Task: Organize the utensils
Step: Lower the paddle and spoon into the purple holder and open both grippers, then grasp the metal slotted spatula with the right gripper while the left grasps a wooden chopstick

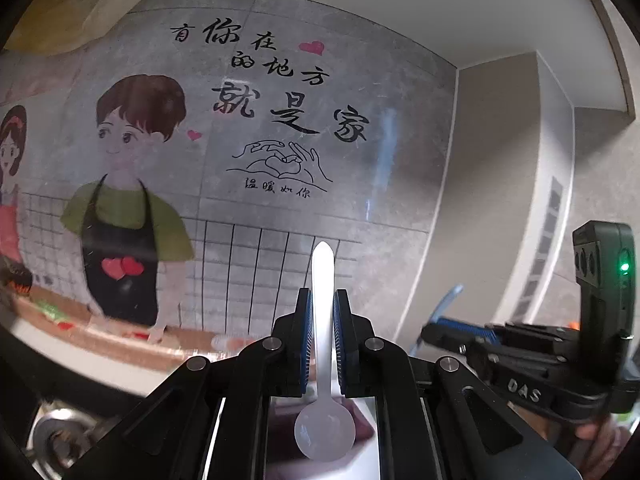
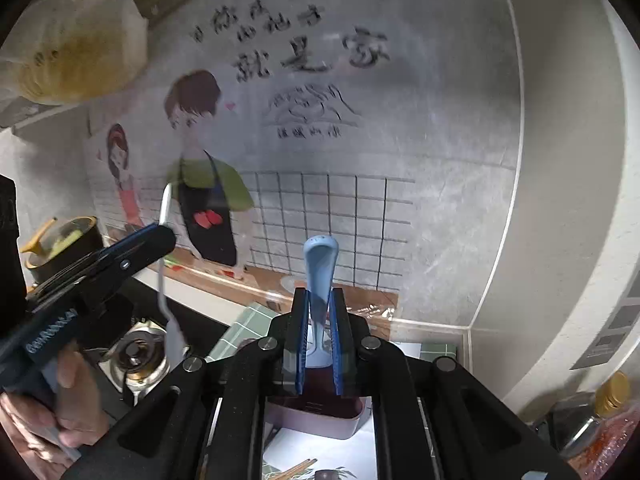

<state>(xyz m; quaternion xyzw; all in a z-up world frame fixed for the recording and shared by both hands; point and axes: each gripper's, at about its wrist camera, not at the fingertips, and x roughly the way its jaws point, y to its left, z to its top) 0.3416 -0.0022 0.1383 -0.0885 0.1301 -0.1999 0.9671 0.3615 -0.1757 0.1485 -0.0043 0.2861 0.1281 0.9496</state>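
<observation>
My left gripper point(image 1: 322, 300) is shut on a white plastic spoon point(image 1: 323, 420), handle up, bowl hanging down above a pink utensil box point(image 1: 362, 412). The same spoon point(image 2: 166, 264) and left gripper point(image 2: 160, 236) show at the left of the right wrist view. My right gripper point(image 2: 320, 300) is shut on a light blue spoon point(image 2: 320, 268), held upright above the pink box point(image 2: 320, 416). The right gripper point(image 1: 436, 326) with the blue spoon point(image 1: 446, 300) shows at the right of the left wrist view.
A tiled wall with a cartoon sticker point(image 1: 132, 200) is close ahead. A gas burner point(image 2: 138, 354) and a black pot with yellow handle point(image 2: 60, 248) are at left. Bottles point(image 2: 604, 408) stand at right. Chopsticks point(image 2: 294, 470) lie below the box.
</observation>
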